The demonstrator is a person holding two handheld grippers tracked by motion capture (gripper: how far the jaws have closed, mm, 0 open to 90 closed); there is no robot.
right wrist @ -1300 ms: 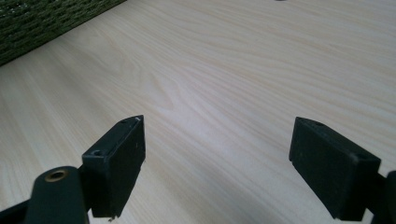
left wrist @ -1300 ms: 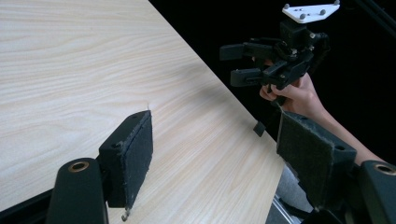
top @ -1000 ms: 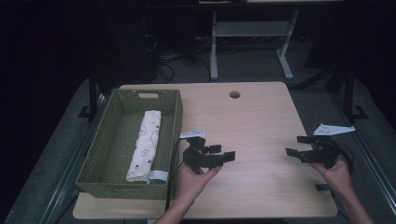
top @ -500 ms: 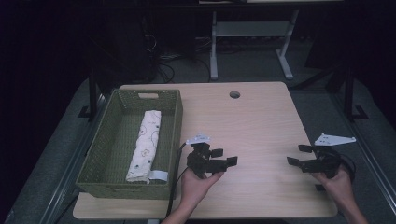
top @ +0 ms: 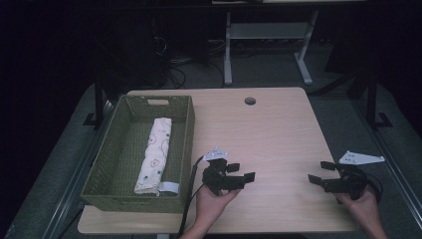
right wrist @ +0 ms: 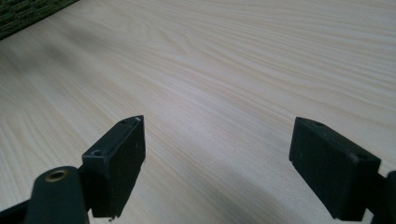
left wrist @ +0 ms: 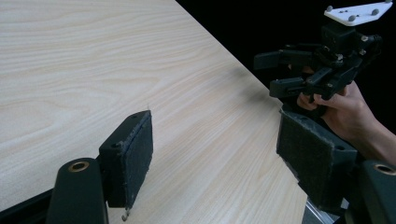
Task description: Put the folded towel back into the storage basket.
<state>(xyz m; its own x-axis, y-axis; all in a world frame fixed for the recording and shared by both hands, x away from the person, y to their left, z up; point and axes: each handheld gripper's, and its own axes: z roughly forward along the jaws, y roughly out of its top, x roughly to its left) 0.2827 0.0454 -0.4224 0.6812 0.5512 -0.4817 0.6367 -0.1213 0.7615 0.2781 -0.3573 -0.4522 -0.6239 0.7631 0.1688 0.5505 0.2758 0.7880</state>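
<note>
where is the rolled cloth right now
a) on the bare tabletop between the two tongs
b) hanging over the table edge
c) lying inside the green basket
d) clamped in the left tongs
c: the high view shows the rolled cloth lying lengthwise inside the green basket, while the left tongs and right tongs are both open and hold nothing.

In the high view, the left gripper [top: 241, 172] sits at lower centre, jaws spread and empty; the right gripper [top: 321, 172] at lower right, jaws likewise apart, pointing left.
</note>
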